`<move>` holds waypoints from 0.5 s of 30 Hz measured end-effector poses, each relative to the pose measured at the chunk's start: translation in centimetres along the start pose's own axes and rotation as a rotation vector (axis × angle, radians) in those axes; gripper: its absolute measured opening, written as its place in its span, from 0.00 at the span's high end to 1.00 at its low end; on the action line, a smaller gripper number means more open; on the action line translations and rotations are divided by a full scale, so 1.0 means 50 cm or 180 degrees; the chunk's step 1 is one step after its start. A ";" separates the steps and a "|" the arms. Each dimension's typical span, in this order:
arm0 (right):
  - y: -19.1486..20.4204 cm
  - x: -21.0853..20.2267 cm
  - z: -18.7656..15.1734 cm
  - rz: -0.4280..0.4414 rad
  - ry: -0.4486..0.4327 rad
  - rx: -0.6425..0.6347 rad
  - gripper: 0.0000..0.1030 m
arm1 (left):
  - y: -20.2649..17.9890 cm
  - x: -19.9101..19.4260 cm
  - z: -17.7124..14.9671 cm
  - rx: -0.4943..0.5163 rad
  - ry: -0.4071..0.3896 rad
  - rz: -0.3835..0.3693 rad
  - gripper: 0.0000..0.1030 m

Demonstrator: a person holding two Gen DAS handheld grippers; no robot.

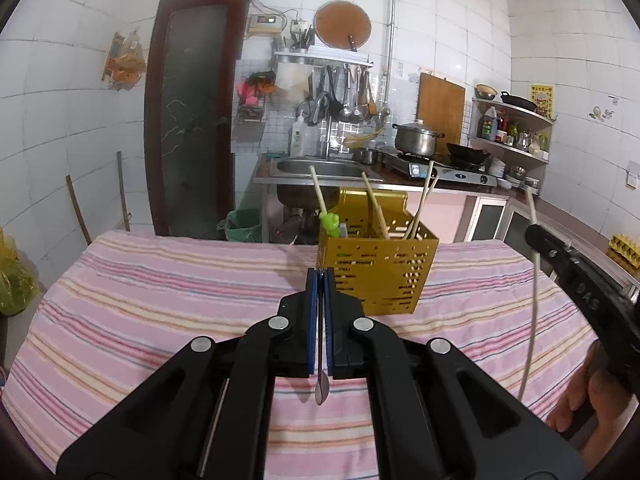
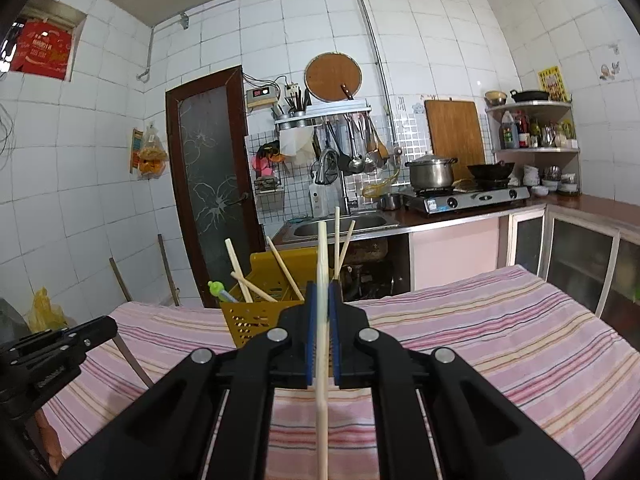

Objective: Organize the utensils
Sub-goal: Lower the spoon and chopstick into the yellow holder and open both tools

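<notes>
A perforated yellow metal utensil holder (image 1: pixel 378 270) stands on the pink striped table (image 1: pixel 160 300), just ahead of both grippers. Left gripper (image 1: pixel 320 280) clamps a thin metal utensil (image 1: pixel 321 390); right gripper (image 2: pixel 321 294) pinches 1 pale wooden chopstick (image 2: pixel 322 400).

Utensil caddy on the cloth-covered table, kitchen counter behind

The perforated utensil caddy (image 1: pixel 380 276) stood on the striped tablecloth (image 1: pixel 160 300), with chopsticks (image 1: pixel 376 210) leaning in its compartments. Behind the table ran the counter, with the sink (image 1: pixel 320 168) left of the gas stove (image 1: pixel 444 170); a lidded pot (image 1: pixel 416 138) and a wok (image 1: pixel 468 154) sat on the stove. The door (image 1: pixel 192 120) stood left of the sink.
</notes>
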State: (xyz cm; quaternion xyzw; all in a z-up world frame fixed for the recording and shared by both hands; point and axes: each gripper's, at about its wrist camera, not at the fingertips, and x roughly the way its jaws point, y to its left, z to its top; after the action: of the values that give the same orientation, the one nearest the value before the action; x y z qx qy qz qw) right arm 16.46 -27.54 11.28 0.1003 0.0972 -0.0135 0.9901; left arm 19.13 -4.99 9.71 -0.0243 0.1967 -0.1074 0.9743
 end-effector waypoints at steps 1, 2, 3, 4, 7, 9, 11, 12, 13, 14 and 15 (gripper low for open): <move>-0.001 0.005 0.003 0.0005 0.0007 0.0010 0.94 | -0.001 0.000 0.007 0.0005 -0.0006 -0.0017 0.98; -0.002 0.010 0.008 0.0006 -0.0003 0.0014 0.94 | -0.004 0.000 0.017 0.0014 -0.0019 -0.0039 0.98; -0.002 0.013 0.012 0.0008 -0.0018 0.0011 0.94 | -0.005 -0.002 0.026 0.0022 -0.0042 -0.0054 0.98; -0.003 0.017 0.020 0.0012 -0.0045 0.0006 0.94 | -0.008 -0.004 0.043 0.0039 -0.0066 -0.0071 0.98; -0.003 0.031 0.053 0.0070 -0.0152 0.0006 0.94 | -0.012 -0.009 0.085 0.0059 -0.0116 -0.0117 0.98; -0.001 0.041 0.086 0.0109 -0.0266 0.0001 0.94 | -0.018 -0.010 0.129 0.0097 -0.0159 -0.0152 0.98; 0.002 0.055 0.117 0.0144 -0.0370 0.0019 0.94 | -0.023 -0.005 0.174 0.0112 -0.0200 -0.0193 0.98; 0.002 0.067 0.136 0.0172 -0.0421 0.0034 0.94 | -0.025 -0.001 0.201 0.0106 -0.0238 -0.0220 0.98; 0.004 0.076 0.149 0.0197 -0.0452 0.0040 0.94 | -0.029 0.002 0.217 0.0107 -0.0259 -0.0228 0.98; 0.005 0.090 0.170 0.0225 -0.0519 0.0040 0.94 | -0.033 0.008 0.246 0.0123 -0.0314 -0.0242 0.98; 0.007 0.103 0.185 0.0236 -0.0576 0.0027 0.94 | -0.037 0.014 0.266 0.0147 -0.0351 -0.0252 0.98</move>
State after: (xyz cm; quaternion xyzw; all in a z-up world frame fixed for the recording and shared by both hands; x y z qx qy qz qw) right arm 23.28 -29.11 19.25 0.1065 0.0035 0.0138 0.9942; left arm 24.56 -6.88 21.86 -0.0155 0.1391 -0.1488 0.9789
